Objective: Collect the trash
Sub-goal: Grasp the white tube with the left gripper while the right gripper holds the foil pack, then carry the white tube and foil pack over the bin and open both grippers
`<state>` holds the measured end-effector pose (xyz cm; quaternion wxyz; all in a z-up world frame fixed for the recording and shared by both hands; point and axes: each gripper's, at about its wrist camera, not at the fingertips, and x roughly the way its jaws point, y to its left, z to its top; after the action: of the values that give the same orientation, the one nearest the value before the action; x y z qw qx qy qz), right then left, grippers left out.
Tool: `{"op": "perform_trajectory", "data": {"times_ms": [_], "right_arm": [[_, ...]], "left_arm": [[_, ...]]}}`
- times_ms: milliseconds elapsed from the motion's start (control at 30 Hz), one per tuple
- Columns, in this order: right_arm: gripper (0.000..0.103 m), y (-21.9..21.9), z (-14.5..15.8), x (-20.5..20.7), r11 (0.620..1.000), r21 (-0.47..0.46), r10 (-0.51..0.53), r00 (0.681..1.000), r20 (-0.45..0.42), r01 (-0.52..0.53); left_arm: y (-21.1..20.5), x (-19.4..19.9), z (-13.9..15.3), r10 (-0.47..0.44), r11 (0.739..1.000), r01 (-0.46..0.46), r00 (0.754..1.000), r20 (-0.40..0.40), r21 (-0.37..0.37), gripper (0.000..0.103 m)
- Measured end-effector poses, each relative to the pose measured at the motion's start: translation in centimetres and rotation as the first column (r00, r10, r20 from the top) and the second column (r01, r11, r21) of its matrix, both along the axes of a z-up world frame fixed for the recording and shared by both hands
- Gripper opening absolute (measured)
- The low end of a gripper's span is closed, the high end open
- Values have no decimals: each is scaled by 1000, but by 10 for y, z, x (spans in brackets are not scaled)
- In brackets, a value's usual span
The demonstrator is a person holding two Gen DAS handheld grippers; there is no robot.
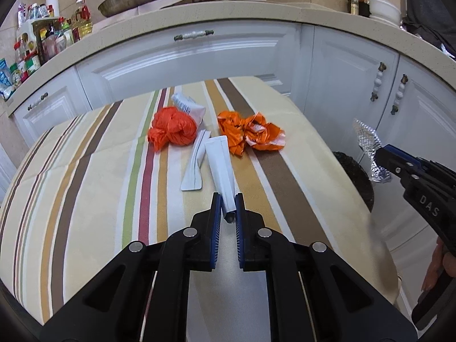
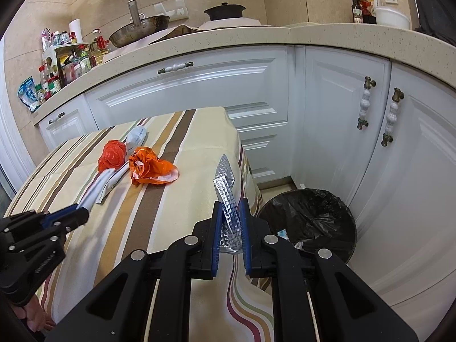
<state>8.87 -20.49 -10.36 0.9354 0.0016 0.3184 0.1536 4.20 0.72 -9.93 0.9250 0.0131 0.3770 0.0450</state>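
My left gripper (image 1: 228, 203) is shut on the near end of a white tube (image 1: 219, 165) lying on the striped table (image 1: 85, 171). It also shows in the right wrist view (image 2: 81, 215), with the tube (image 2: 94, 191). My right gripper (image 2: 230, 213) is shut on a silver foil wrapper (image 2: 225, 182), held off the table's right edge above the floor near the black-lined bin (image 2: 313, 216). It also shows in the left wrist view (image 1: 382, 161), with the wrapper (image 1: 367, 139). On the table lie a red-orange bag ball (image 1: 172, 131), a crumpled orange wrapper (image 1: 248, 134) and white packets (image 1: 195, 165).
White cabinets (image 2: 342, 131) stand behind and to the right of the table. The counter (image 1: 216, 14) above holds a pan, a pot, bottles and a white bowl. The bin (image 1: 356, 176) sits on the floor in the corner to the table's right.
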Motion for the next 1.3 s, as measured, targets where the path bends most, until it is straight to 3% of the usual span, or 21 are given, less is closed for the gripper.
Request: {"op": "perform_trajectory", "data": {"times_ms": [367,667,1200,1300], "right_arm": [[13,-15,8,-2,998,-35,-59,998,33,60],[13,-56,8,10,984,-61,-162,985,54,166],[13,-107,-13,60,966,-85,-238,969,67,243],[14,-114,-20,72,966,-69,-246,967,69,251]], "left_arm": [[-20,6,16,-55,998,56,997,47,-9,10],[-78,36,23,-181,984,180,980,89,16,10],[-175,127,2,-297,955,297,955,5,-3,10],[-188,142,-7,-300,954,300,954,-11,5,18]]}}
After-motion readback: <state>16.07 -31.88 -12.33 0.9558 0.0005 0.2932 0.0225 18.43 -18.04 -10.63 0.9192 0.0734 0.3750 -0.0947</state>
